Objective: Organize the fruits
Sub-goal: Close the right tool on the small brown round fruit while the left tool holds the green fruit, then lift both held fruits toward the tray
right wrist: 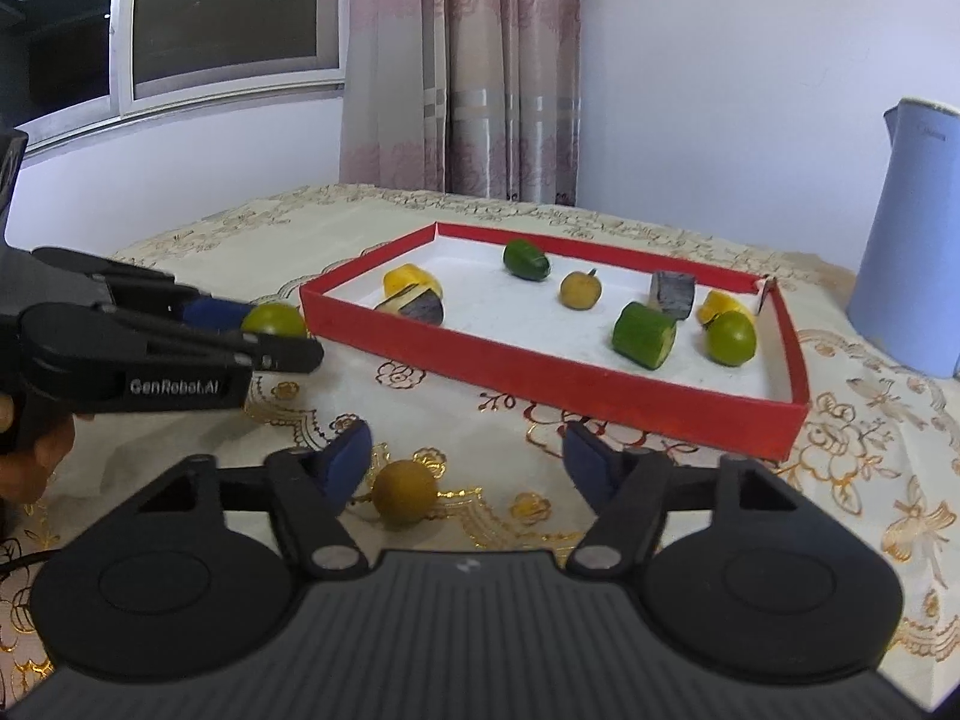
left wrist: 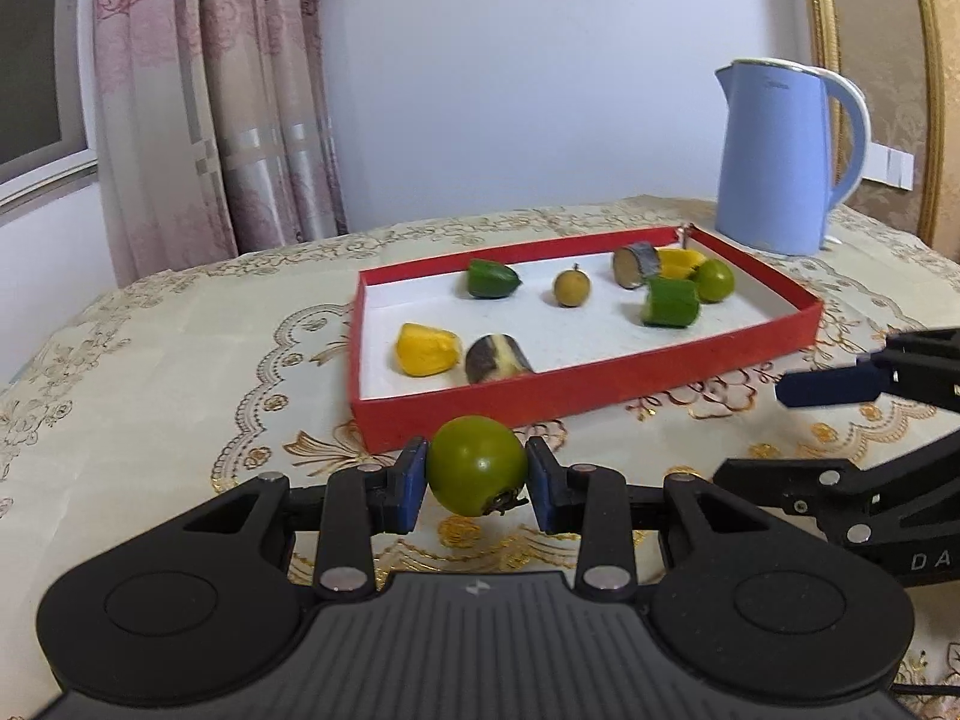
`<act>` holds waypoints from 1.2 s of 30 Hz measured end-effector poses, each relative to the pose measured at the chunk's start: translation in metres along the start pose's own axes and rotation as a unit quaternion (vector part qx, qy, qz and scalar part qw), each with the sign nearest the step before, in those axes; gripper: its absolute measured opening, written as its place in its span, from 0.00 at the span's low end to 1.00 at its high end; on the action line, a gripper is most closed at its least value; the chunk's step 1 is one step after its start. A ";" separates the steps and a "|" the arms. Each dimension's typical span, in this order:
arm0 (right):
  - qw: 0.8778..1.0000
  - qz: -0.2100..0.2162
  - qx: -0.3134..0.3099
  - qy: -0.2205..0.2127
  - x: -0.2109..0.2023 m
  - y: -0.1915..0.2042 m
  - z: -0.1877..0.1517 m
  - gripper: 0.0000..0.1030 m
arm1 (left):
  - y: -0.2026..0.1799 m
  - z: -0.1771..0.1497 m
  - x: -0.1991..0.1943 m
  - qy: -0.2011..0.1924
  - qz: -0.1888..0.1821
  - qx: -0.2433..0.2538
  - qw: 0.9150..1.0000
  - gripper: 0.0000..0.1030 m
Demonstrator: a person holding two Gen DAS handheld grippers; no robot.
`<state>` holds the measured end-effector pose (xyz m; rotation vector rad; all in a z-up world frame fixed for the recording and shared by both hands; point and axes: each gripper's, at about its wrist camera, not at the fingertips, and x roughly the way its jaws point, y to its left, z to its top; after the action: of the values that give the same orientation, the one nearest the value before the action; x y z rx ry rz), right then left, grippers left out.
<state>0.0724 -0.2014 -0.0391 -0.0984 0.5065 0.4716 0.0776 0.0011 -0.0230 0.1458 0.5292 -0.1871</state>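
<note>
My left gripper [left wrist: 477, 471] is shut on a round green fruit [left wrist: 477, 465], in front of the near wall of the red tray [left wrist: 570, 390]. In the right wrist view the same fruit [right wrist: 273, 321] shows between the left gripper's fingers [right wrist: 216, 312], left of the tray [right wrist: 630, 402]. My right gripper [right wrist: 468, 459] is open, with a small brown longan [right wrist: 405, 492] on the cloth between its fingers, nearer the left one. The tray holds several fruit pieces: yellow [left wrist: 426, 349], green [left wrist: 492, 279], a longan [left wrist: 573, 288], a green round fruit [left wrist: 714, 280].
A light blue kettle [left wrist: 780, 156] stands behind the tray's far right corner, also in the right wrist view [right wrist: 912, 240]. The table has a patterned cream cloth [left wrist: 180, 360]. A curtain [left wrist: 210, 90] and a window hang behind. A gold chair back [left wrist: 924, 60] is at right.
</note>
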 end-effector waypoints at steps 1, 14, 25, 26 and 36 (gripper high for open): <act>1.000 0.002 -0.002 0.002 0.001 0.001 0.000 0.61 | 0.002 0.000 0.001 0.001 0.001 -0.004 1.000 0.33; 0.999 0.019 -0.037 0.017 0.007 0.015 0.000 0.43 | 0.013 0.007 0.009 -0.016 0.021 -0.033 0.999 0.33; 0.998 0.030 -0.041 0.037 0.013 0.017 -0.001 0.40 | 0.018 0.004 0.013 -0.014 0.016 -0.042 0.999 0.33; 0.998 0.031 -0.039 0.038 0.014 0.017 -0.001 0.40 | 0.018 0.004 0.013 -0.014 0.015 -0.043 0.999 0.33; 0.997 0.041 -0.040 0.058 0.020 0.017 -0.001 0.25 | 0.016 0.004 0.011 -0.021 0.022 -0.037 0.999 0.33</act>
<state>0.0797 -0.1787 -0.0497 -0.1827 0.6069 0.5684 0.0926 0.0140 -0.0240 0.0814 0.4900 -0.1279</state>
